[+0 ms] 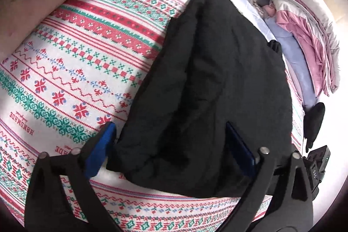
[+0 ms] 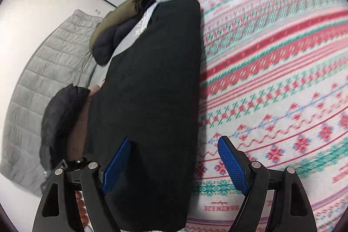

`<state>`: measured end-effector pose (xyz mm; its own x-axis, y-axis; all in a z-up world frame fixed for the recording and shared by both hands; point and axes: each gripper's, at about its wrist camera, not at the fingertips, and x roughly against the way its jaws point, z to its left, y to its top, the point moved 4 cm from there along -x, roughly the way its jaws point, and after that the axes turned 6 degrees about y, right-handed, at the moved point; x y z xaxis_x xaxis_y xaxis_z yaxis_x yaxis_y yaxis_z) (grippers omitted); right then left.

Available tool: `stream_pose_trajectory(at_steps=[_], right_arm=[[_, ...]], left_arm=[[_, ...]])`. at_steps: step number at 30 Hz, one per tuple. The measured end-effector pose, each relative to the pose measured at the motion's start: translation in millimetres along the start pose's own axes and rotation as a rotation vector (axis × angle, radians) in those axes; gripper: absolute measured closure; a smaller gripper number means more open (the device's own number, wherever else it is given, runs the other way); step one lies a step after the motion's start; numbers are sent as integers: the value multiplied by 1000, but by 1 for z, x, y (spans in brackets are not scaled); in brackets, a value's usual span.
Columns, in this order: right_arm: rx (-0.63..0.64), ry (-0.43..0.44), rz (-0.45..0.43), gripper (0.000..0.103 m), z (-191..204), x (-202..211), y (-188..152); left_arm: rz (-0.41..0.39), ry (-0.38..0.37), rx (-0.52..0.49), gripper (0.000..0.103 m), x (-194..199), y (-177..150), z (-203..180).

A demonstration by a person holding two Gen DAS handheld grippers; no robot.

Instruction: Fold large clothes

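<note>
A large black garment [image 1: 213, 79] lies folded into a long strip on a red, green and white patterned bedspread [image 1: 71, 62]. My left gripper [image 1: 171, 145] is open, its blue pads [image 1: 102, 147] on either side of the garment's near end. In the right wrist view the same black garment [image 2: 152, 84] runs away from me along the bedspread [image 2: 278, 71]. My right gripper [image 2: 176, 158] is open over the garment's near right edge, one blue pad [image 2: 115, 164] over the cloth and the other over the bedspread.
A pile of pink and grey bedding [image 1: 304, 32] lies at the far right on a lilac sheet [image 1: 298, 71]. An olive and navy jacket [image 2: 115, 29], a dark garment [image 2: 63, 119] and a grey quilted blanket [image 2: 43, 84] lie left of the strip.
</note>
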<state>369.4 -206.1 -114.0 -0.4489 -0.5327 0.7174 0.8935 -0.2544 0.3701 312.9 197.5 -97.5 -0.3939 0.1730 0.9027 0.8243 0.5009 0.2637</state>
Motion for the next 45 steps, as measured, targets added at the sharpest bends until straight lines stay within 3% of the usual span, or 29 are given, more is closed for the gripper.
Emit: stream_pose_trajectory(at_steps=[9, 13, 16, 18, 21, 23, 27, 29, 31, 34, 36, 38, 42, 45], right_arm=[[-142, 171, 23, 17, -19, -19, -1], [-164, 200, 24, 15, -21, -31, 1], [-69, 146, 17, 20, -7, -34, 1], [77, 41, -17, 42, 13, -29, -2], [228, -10, -77, 54, 45, -13, -6], [296, -29, -102, 55, 60, -3, -7], [432, -132, -176, 56, 83, 39, -12], [469, -181, -211, 56, 83, 67, -12], [436, -201, -195, 56, 67, 79, -7], [269, -166, -96, 53, 8, 67, 6], [103, -152, -34, 48, -38, 55, 10], [13, -41, -20, 47, -59, 58, 12], [35, -72, -23, 46, -54, 58, 13], [19, -69, -20, 44, -56, 56, 12]], left_arm=[[41, -87, 73, 4, -7, -4, 8], [25, -95, 69, 18, -5, -7, 5], [1, -100, 68, 35, 0, -6, -1], [-35, -98, 61, 47, 6, -7, -7], [-77, -94, 44, 55, 14, -10, -16], [-83, -113, 9, 57, 19, -12, -27], [-48, -234, -37, 59, 29, -25, -59], [-39, -218, -97, 58, 30, -34, -82], [-24, -143, -154, 58, 23, -44, -100], [-49, -60, -199, 54, 19, -50, -110], [-20, -85, -187, 49, 18, -47, -109], [16, -121, -159, 44, 15, -42, -105], [86, -209, -68, 38, 10, -36, -89], [78, -209, -75, 38, 15, -44, -92]])
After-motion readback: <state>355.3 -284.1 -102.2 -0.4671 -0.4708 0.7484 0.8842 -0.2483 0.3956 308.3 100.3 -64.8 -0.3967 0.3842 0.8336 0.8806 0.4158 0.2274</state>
